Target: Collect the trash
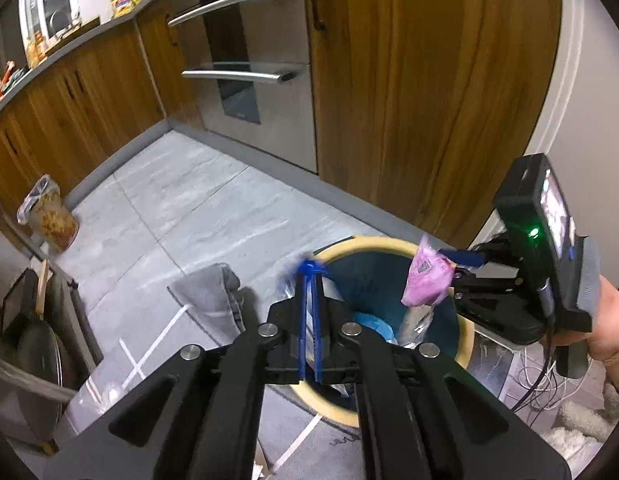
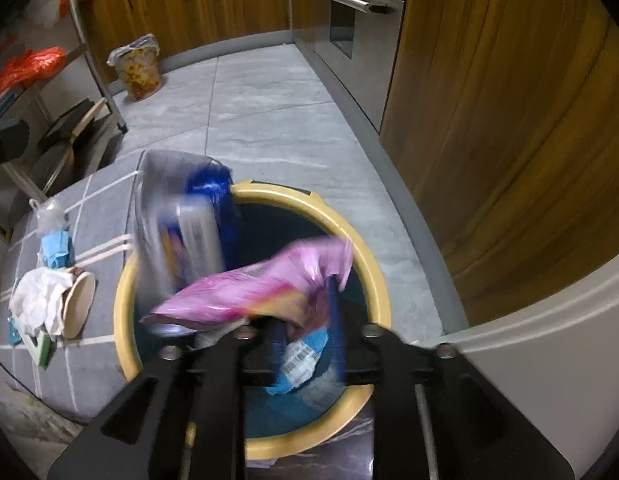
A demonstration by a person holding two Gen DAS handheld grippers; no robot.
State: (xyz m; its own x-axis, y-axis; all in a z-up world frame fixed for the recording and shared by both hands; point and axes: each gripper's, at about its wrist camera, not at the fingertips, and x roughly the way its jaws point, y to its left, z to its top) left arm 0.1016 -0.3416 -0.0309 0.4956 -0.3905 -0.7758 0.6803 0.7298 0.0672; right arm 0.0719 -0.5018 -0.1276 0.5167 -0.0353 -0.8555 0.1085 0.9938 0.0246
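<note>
Two hand-held grippers over yellow-rimmed bin [image 1: 467, 334]: left [image 1: 310, 276] nearly shut, blurred blue packet [image 2: 201, 216] seemingly just beyond; right [image 2: 305, 308] parted, pink wrapper [image 2: 253, 292] across.

Two hand-held grippers are angling steeply downward. The left hand-held gripper [image 1: 311, 276] is rising from the bottom centre of its own view, its two blue fingers [image 1: 302, 320] lying almost together with only a thin sliver between them. The right hand-held gripper [image 1: 455, 266] is reaching in from the right edge of that view, level with the left one's tips, a person's hand [image 1: 607, 326] wrapping its grip at the far right. In its own view, the right hand-held gripper [image 2: 305, 322] is showing its blue fingers [image 2: 334, 320] standing partly apart; whether they are pressing on anything is blurred.
</note>
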